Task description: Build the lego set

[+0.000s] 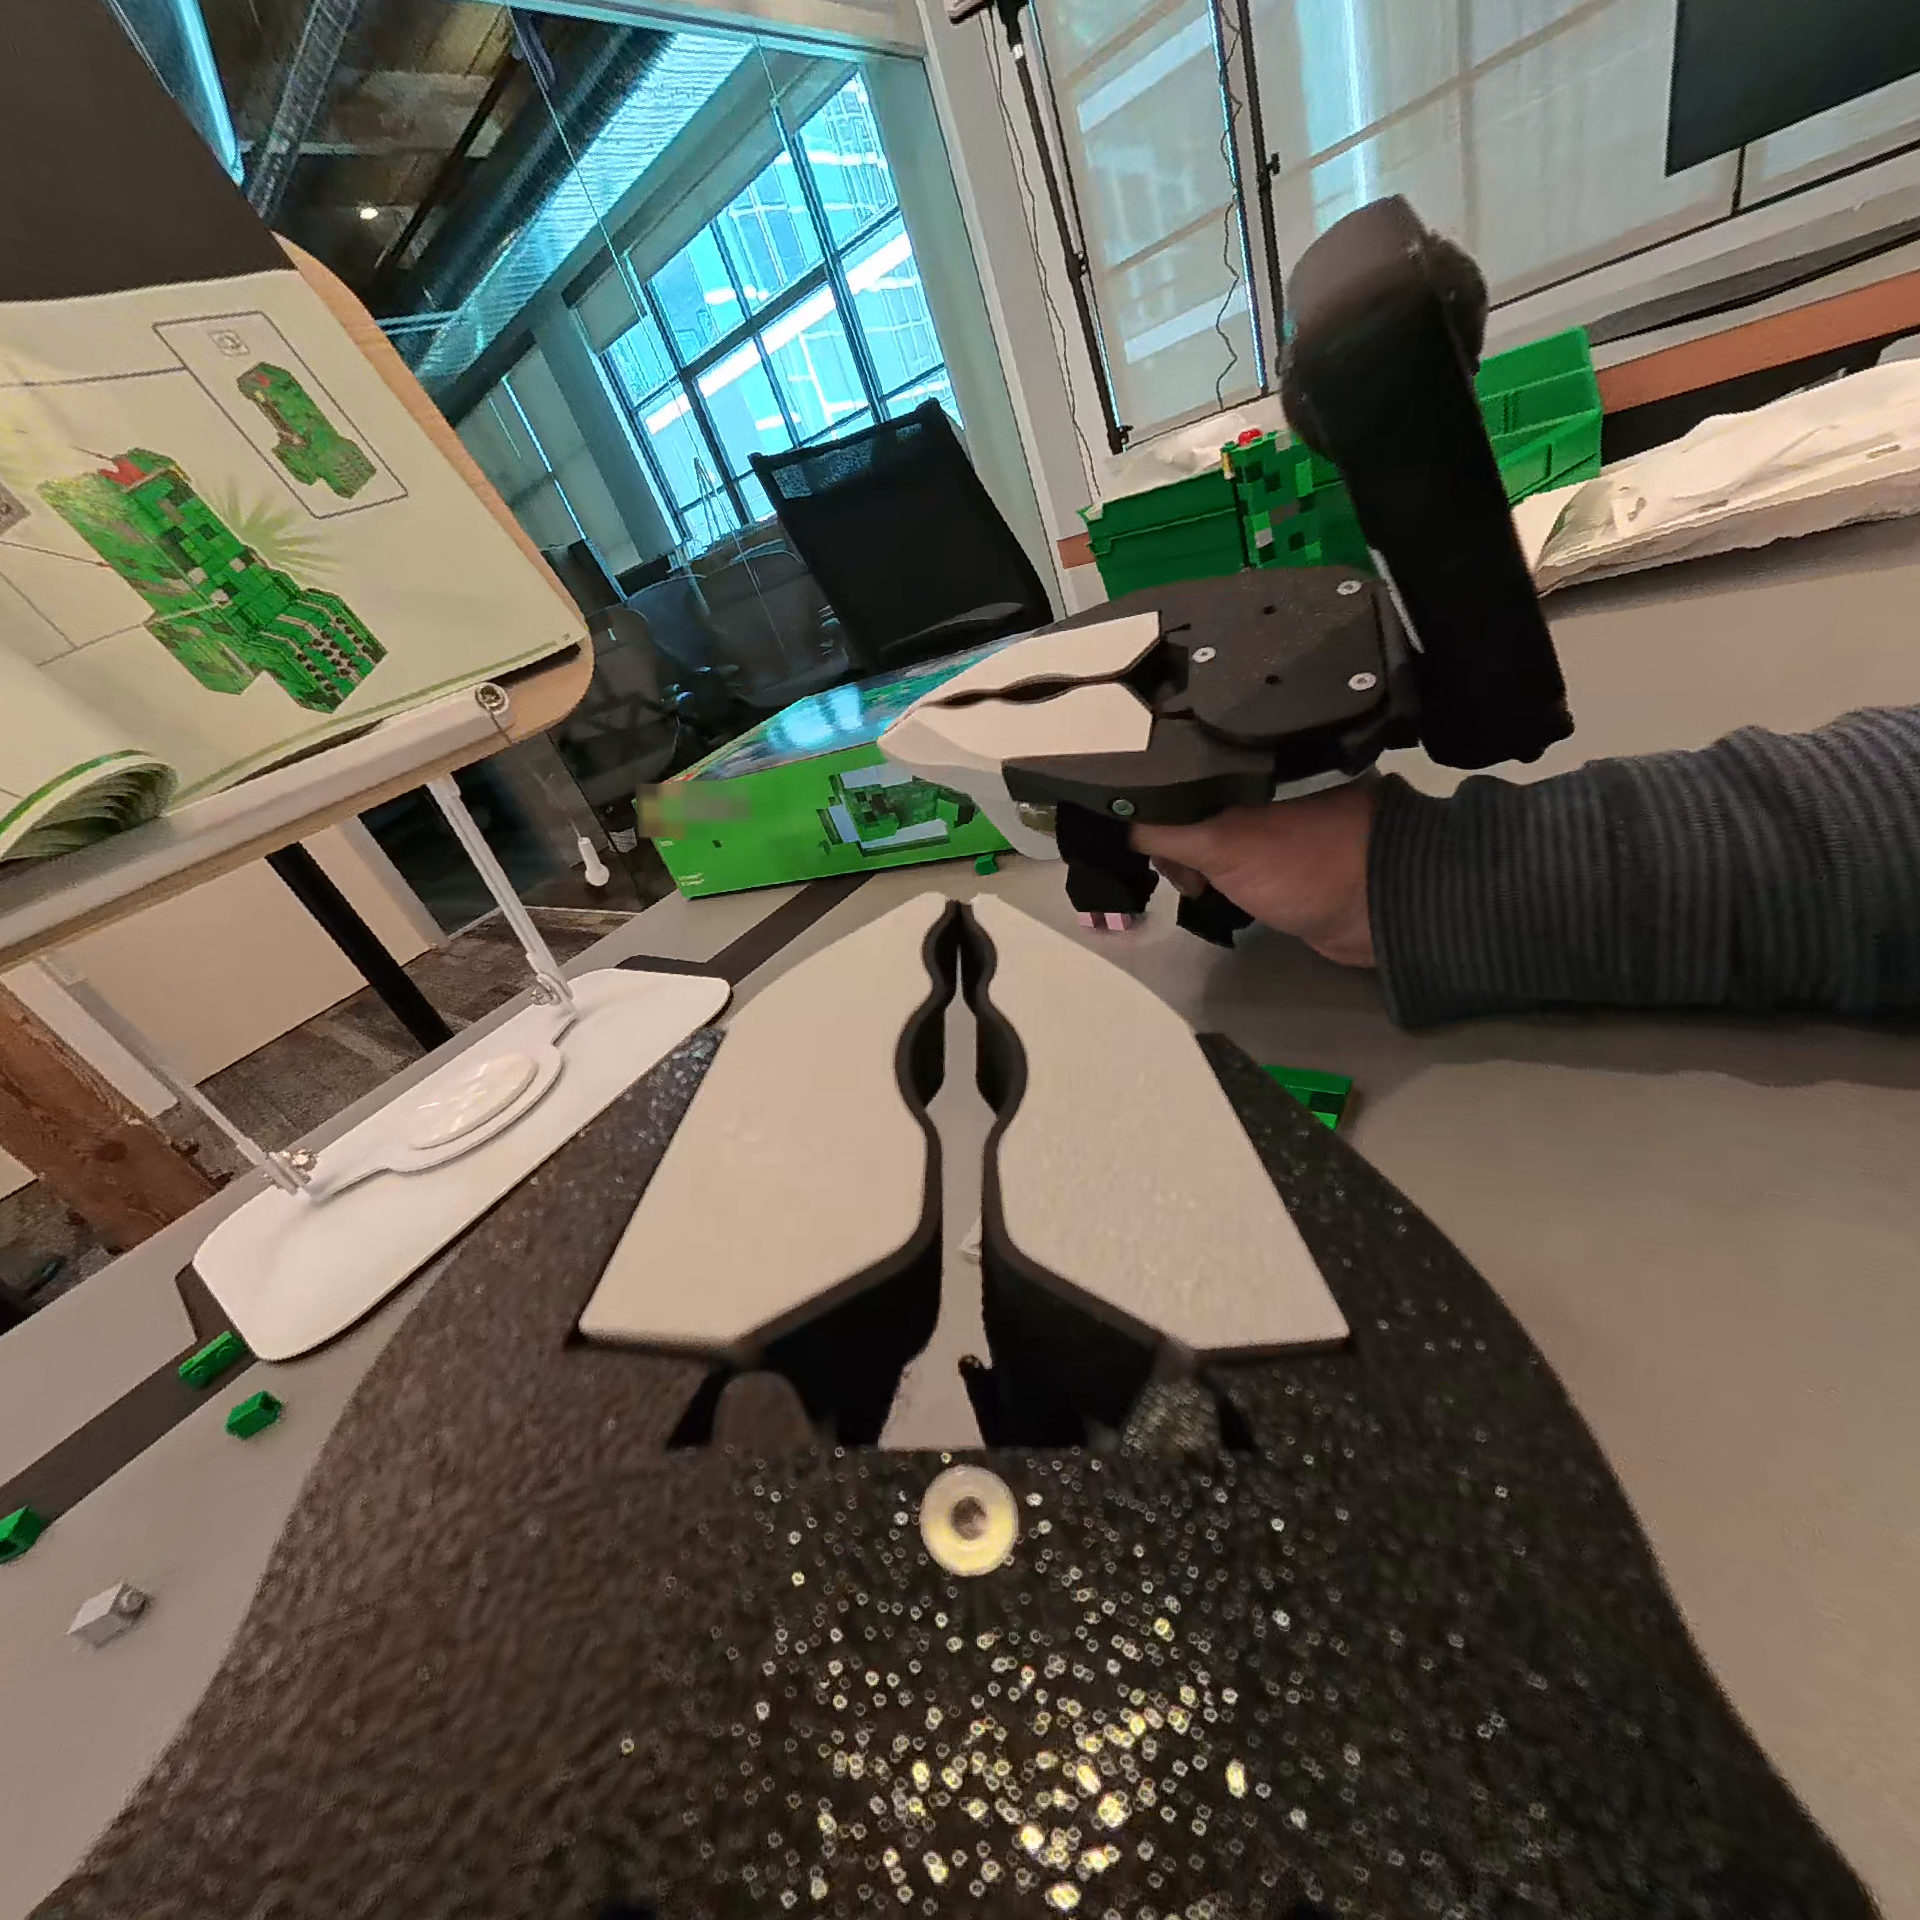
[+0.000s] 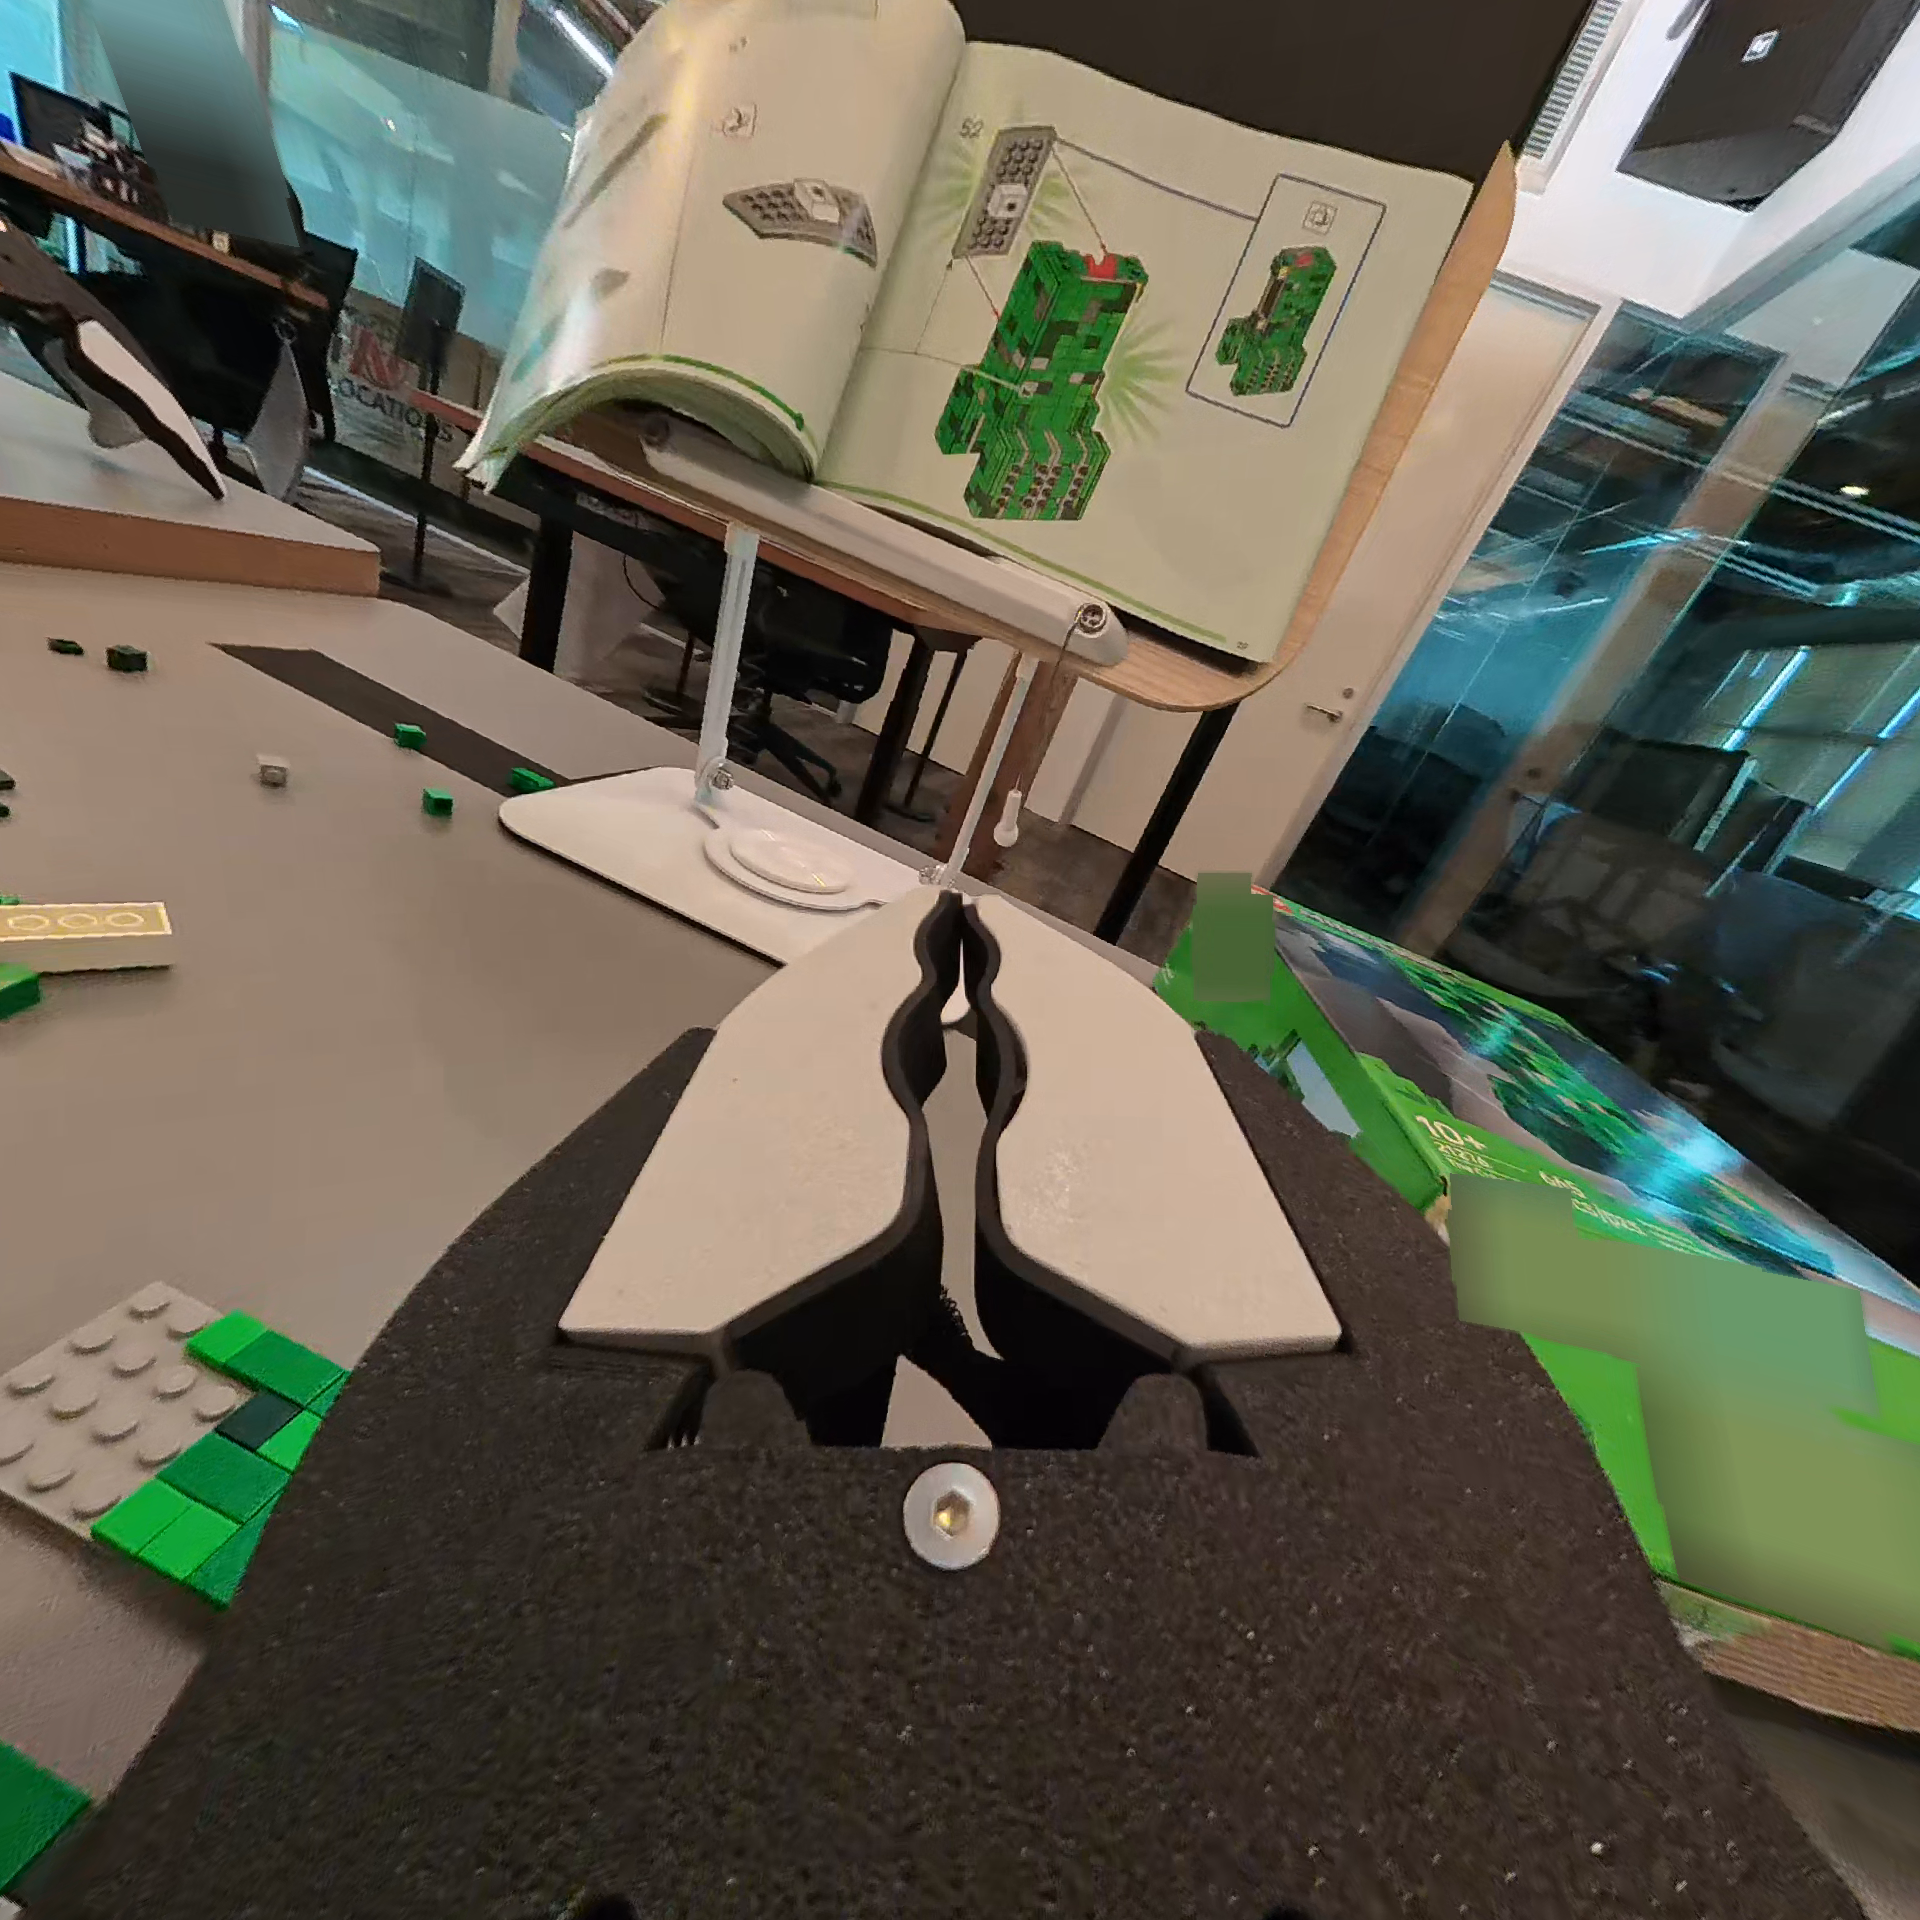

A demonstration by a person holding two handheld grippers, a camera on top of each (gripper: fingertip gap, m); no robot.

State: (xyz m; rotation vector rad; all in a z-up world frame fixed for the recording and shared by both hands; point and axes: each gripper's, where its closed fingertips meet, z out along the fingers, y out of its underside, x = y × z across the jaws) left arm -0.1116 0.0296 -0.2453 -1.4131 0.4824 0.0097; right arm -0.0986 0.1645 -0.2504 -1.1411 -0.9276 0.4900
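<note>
Left wrist view has your left tongs [image 1: 961, 912] clenched, the tips meeting with nothing between them, low over the grey surface [image 1: 1610, 1299]. Nearest to them are a green brick [image 1: 1311, 1091] just off their right side and the white stand base [image 1: 468, 1143] off their left. Ahead and to the right, your hand [image 1: 1278, 873] holds the right tongs [image 1: 914, 724] level above the surface. They are also clenched and hold nothing. A small black piece with pink feet [image 1: 1112, 883] sits right under them; you cannot tell whether it touches your hand. A green box [image 1: 831, 821] lies flat behind.

Right wrist view points the right tongs at the near corner of the stand base, with the tips just short of its thin leg [image 2: 987, 790]. The open booklet [image 2: 1039, 312] rests on the stand above. The box lies close on the right. A grey plate edged with green tiles [image 2: 125, 1392] lies on the left, and loose green bricks [image 2: 436, 800] are scattered beyond it.

In my judgement the stand's leg and base are the easiest things to knock here, so keep your wrists steady and level. The small bricks look light and likely to skid if you brush them
</note>
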